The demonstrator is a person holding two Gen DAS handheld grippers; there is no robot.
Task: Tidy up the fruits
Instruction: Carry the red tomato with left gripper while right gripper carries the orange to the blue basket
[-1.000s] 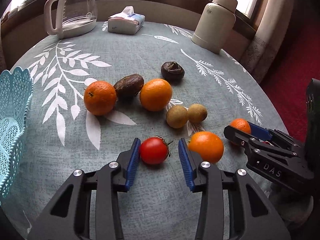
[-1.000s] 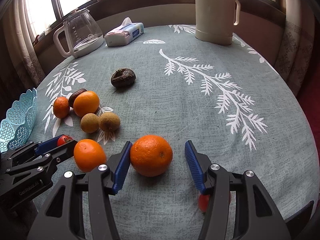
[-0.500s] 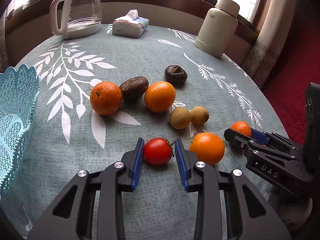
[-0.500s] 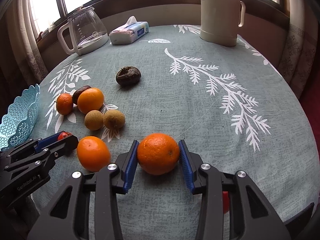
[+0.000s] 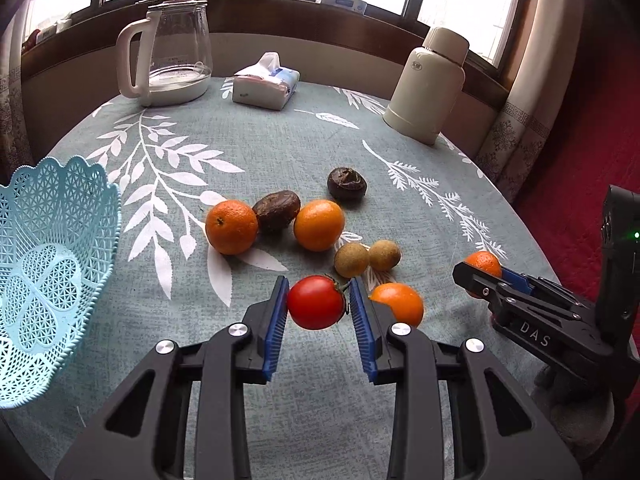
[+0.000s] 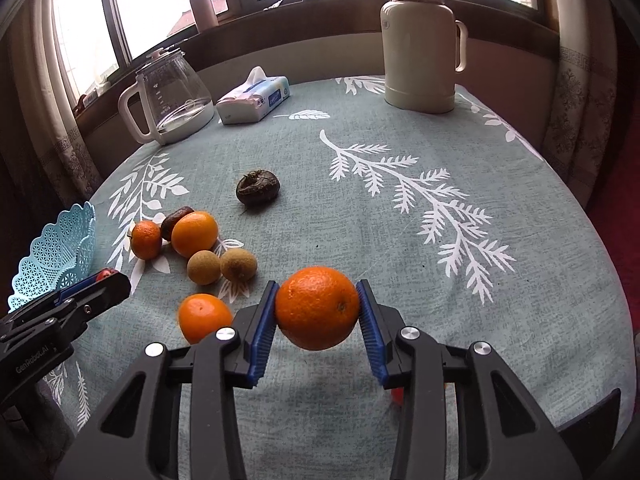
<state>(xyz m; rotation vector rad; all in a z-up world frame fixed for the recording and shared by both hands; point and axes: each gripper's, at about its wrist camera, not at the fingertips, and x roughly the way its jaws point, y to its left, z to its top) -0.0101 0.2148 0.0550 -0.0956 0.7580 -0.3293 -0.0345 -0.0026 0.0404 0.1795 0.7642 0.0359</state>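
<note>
The left gripper (image 5: 318,304) clamps the tomato (image 5: 316,302) at lower centre; the right gripper (image 6: 317,312) clamps an orange (image 6: 317,307). Bare tablecloth (image 6: 460,288) stretches right to the table's rim. The blue basket (image 5: 52,264) sits at the left edge. Gripper bodies read "DAS" and "GenRobot.AI".

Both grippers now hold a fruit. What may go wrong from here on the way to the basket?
The tomato is soft, so the left gripper may bruise it if it squeezes harder. The round orange in the right gripper is held only at its sides and might slip out. The blue basket lies to the left, so the grippers may cross.
</note>
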